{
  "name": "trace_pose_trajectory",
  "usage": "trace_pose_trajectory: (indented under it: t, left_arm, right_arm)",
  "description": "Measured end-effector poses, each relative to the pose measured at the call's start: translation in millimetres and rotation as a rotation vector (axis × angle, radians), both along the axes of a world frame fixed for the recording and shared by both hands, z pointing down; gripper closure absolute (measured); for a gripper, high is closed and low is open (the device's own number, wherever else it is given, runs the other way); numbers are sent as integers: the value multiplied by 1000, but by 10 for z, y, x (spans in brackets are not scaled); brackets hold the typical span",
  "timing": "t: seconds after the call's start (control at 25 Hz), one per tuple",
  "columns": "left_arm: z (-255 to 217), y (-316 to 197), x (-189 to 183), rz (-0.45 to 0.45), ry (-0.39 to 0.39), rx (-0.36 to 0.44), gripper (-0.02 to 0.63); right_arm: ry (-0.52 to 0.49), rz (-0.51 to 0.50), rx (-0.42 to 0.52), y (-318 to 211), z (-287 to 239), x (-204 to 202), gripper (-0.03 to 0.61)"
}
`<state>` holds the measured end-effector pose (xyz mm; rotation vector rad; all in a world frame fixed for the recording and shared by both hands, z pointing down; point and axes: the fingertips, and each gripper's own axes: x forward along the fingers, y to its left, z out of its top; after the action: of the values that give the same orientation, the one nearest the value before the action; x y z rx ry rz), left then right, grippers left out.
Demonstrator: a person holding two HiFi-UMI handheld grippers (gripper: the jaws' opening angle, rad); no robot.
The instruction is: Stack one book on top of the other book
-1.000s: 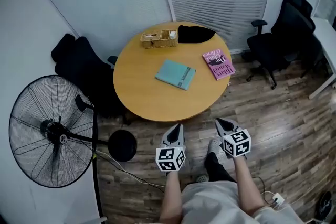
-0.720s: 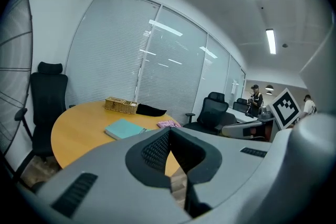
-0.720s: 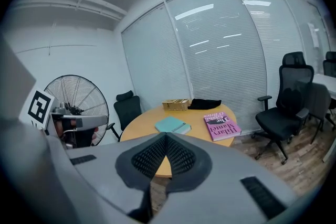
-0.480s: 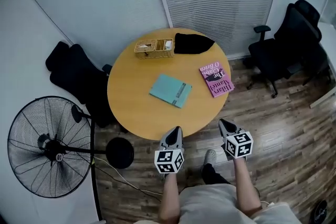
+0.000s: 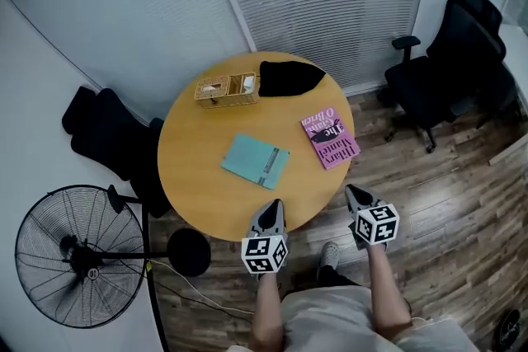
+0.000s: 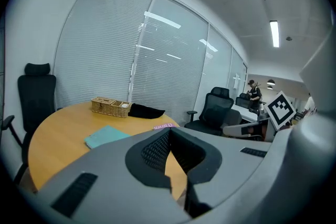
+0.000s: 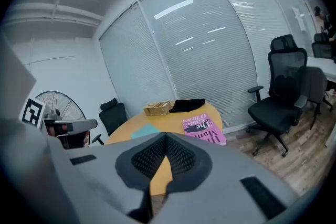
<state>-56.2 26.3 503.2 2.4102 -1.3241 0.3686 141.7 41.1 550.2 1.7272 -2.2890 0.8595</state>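
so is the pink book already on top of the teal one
No, the pink book lies flat, well apart from the teal book.

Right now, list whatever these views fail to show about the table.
- Pink book: left gripper view, all but a sliver behind the left gripper.
- Teal book: same view, near edge behind it.
- Basket contents: head view, too small.
- Table near edge: head view, partly under the left gripper.
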Motion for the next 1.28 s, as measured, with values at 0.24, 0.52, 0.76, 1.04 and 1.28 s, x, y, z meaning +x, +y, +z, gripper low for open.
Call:
trace_pose_trajectory:
  t: [0.24, 0.52, 0.76, 1.04, 1.28]
  left_arm:
    - [118, -143, 81, -30, 27, -24, 586]
    - [226, -388, 167, -7, 28, -36, 586]
    - [428, -801, 340, 27, 50, -59, 586]
    - [949, -1363, 699, 118, 45, -109, 586]
    - [1421, -1589, 1113, 207, 5, -167, 586]
  right_arm:
    - [-141, 50, -5, -193, 127, 221, 558]
    - [-216, 106, -15, -327, 252, 387, 558]
    - [-310, 175, -11, -441, 388, 584, 558]
    - [-363, 236, -35, -666, 851, 758, 558]
    - [-359, 271, -76, -800, 1280, 1000, 558]
